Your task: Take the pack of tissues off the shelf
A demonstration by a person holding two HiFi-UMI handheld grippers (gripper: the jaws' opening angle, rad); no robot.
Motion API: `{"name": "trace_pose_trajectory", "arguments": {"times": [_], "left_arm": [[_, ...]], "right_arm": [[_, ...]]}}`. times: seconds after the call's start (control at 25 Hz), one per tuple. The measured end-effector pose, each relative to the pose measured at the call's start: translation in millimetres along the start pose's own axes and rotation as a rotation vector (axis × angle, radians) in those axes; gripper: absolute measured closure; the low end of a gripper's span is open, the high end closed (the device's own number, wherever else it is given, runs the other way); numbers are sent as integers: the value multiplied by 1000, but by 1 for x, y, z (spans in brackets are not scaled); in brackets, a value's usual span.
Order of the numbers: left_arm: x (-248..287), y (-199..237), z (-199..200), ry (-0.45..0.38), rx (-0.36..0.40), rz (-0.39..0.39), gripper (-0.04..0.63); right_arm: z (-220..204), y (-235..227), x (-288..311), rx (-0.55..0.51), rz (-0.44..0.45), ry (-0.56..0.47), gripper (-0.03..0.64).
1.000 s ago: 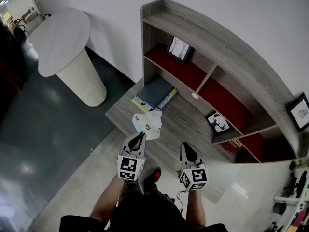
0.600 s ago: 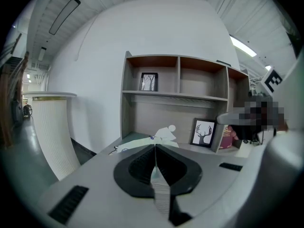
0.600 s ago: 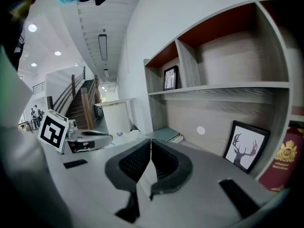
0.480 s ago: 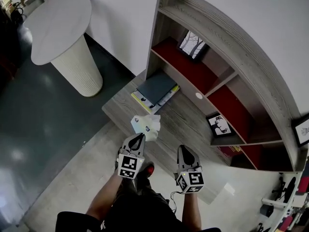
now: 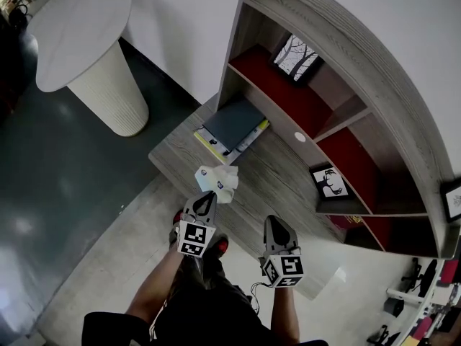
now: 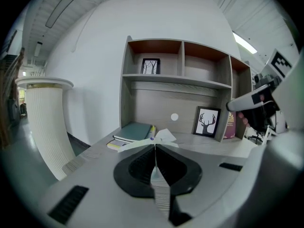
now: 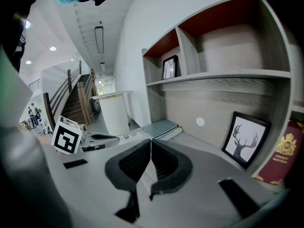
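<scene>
Pinching pack of tissues [image 5: 216, 180] by its edge with left gripper [image 5: 207, 196], jaws clamped on it. Holding it in the air, clear of shelf [image 5: 346, 63], above front edge of the lower ledge, near stack of books [image 5: 232, 125]. Carrying nothing in right gripper [image 5: 274, 220], jaws pressed together, beside the left. Seeing deer picture [image 5: 328, 182] upright on ledge, well apart from pack.
</scene>
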State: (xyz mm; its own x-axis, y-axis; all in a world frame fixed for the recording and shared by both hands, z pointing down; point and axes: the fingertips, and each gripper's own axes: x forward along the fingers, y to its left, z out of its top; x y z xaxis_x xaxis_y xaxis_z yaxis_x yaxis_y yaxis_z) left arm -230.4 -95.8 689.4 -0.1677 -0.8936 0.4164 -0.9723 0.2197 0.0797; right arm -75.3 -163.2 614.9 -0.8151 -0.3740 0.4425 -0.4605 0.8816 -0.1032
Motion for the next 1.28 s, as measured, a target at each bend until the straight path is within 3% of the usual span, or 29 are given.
{"name": "trace_pose_trajectory", "arguments": {"times": [0.44, 0.76, 1.28], "left_arm": [[5, 4, -40, 60, 13, 21, 583], [7, 8, -58, 96, -21, 40, 581], [14, 9, -74, 139, 2, 55, 581]], "right_arm": [[-7, 5, 1, 3, 4, 16, 588], [-8, 7, 1, -1, 16, 17, 588], [-17, 3, 0, 7, 5, 30, 588]]}}
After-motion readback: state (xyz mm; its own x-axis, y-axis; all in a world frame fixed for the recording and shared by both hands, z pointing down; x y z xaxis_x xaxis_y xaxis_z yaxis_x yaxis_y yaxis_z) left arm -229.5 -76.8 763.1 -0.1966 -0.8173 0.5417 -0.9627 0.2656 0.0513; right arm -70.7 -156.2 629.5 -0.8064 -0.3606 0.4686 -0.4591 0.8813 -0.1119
